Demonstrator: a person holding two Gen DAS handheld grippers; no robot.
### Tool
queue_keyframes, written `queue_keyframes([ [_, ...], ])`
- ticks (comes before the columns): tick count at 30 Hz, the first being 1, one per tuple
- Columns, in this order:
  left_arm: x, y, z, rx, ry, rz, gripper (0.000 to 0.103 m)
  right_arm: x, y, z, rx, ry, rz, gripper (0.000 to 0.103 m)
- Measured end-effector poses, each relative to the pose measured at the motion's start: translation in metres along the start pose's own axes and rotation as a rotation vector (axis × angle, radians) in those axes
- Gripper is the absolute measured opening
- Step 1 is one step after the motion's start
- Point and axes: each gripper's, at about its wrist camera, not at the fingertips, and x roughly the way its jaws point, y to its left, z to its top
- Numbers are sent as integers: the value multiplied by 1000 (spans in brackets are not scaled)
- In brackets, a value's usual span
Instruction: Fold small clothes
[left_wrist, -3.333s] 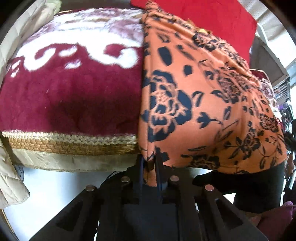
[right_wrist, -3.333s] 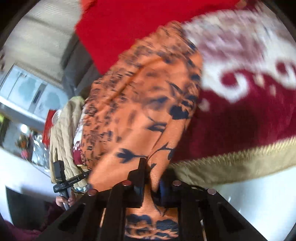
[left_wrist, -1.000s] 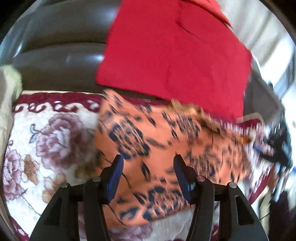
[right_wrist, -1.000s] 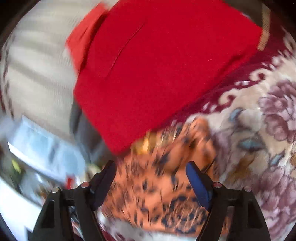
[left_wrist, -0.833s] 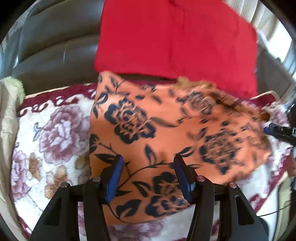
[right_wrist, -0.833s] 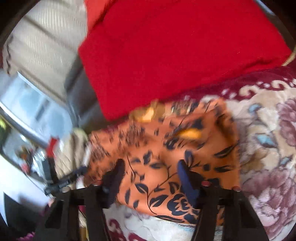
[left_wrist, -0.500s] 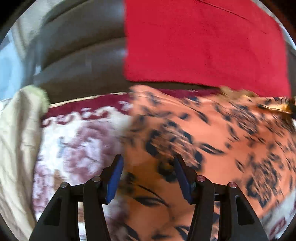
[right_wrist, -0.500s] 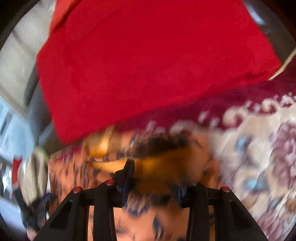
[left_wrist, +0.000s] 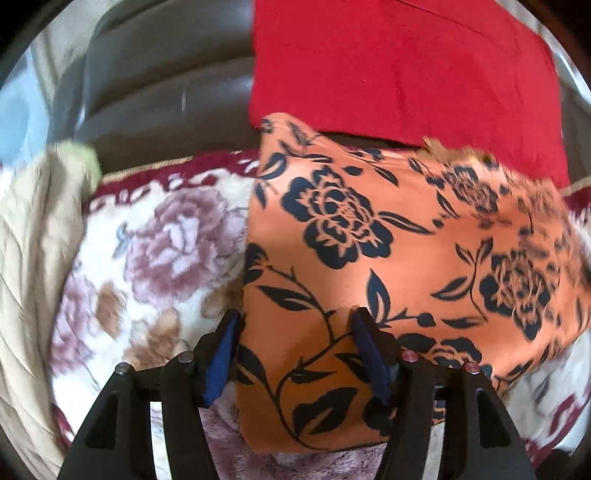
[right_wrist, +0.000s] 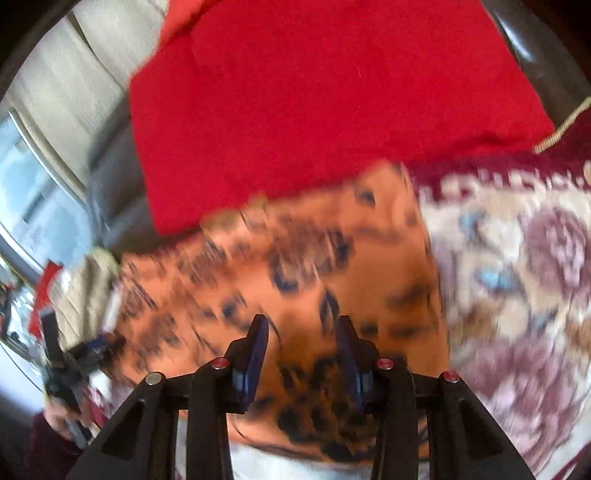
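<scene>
An orange garment (left_wrist: 388, 258) with a dark blue flower print lies flat and folded on the floral blanket (left_wrist: 159, 251). My left gripper (left_wrist: 297, 343) hovers just over its near left corner. Its jaws are opening, with the cloth's left edge beneath the gap and neither pad pressing on it. The right wrist view is blurred. There my right gripper (right_wrist: 301, 347) hangs over the near part of the same garment (right_wrist: 295, 266), jaws partly apart and nothing pinched between them.
A red cushion (left_wrist: 399, 66) leans on the dark sofa back (left_wrist: 159, 88) right behind the garment. Cream quilted cloth (left_wrist: 29, 240) lies at the left. At the lower left of the right wrist view a hand (right_wrist: 55, 417) holds a black tool, blurred.
Both grippers let go of the garment's hem, which now lies folded on the blanket. Over the last second both sank toward it and the right jaws narrowed.
</scene>
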Motion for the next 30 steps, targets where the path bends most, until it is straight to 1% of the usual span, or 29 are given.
queue_keyframes([
  [1, -2, 2, 1, -17, 11, -8, 66, 4, 0, -3, -3, 20, -19, 42],
  [2, -7, 3, 3, -30, 7, -17, 66, 1, 1, -7, -14, -3, -30, 42],
  [4, -19, 3, 2, -20, -32, -35, 66, -7, 5, -6, 3, 7, -29, 42],
  [7, -35, -4, -1, -5, -76, -62, 66, -26, 14, -5, 24, -25, 50, 43],
  [9, -37, -9, -1, -10, -92, -77, 66, -31, 27, -2, 5, -50, 74, 43],
  [10, -34, -13, 1, -16, -85, -72, 66, -29, 33, 1, 1, -50, 80, 43],
  [12, -24, -18, 2, -34, -61, -59, 66, -12, 52, 12, -3, -46, 98, 43],
  [13, -17, -21, 2, -36, -46, -42, 66, -4, 61, 16, -9, -42, 102, 43],
  [14, -6, -24, 2, -25, -24, -5, 67, 4, 68, 19, -13, -31, 100, 43],
  [15, 2, -27, 1, -8, -1, 34, 71, 17, 74, 20, -12, -2, 89, 44],
  [16, 9, -28, 0, 5, 11, 61, 73, 34, 77, 20, -11, 50, 65, 46],
  [17, 8, -28, 0, 2, 2, 63, 72, 55, 77, 17, -18, 120, 19, 46],
  [18, 5, -29, 1, -2, 4, 61, 72, 63, 77, 15, -30, 127, 0, 46],
  [19, 1, -29, 2, -2, 7, 49, 72, 59, 79, 15, -44, 102, 1, 46],
  [20, -4, -28, 1, -1, 1, 37, 72, 56, 80, 15, -44, 110, 2, 46],
  [22, -13, -25, -2, 1, -14, 26, 72, 44, 76, 13, -16, 121, 32, 46],
  [23, -20, -23, -6, -1, -26, 17, 72, 34, 71, 11, -1, 110, 57, 46],
  [25, -33, -17, -16, -4, -59, 0, 72, 16, 62, 6, 2, 84, 67, 46],
  [27, -38, -12, -23, -7, -81, 18, 72, -3, 49, -1, 19, 56, 69, 46],
  [28, -37, -9, -27, -13, -78, 36, 72, -10, 42, -5, 34, 45, 75, 46],
  [29, -30, -7, -29, -23, -61, 44, 74, -15, 37, -7, 44, 39, 78, 47],
  [30, -24, -4, -29, -36, -39, 47, 78, -16, 30, -11, 55, 40, 71, 47],
])
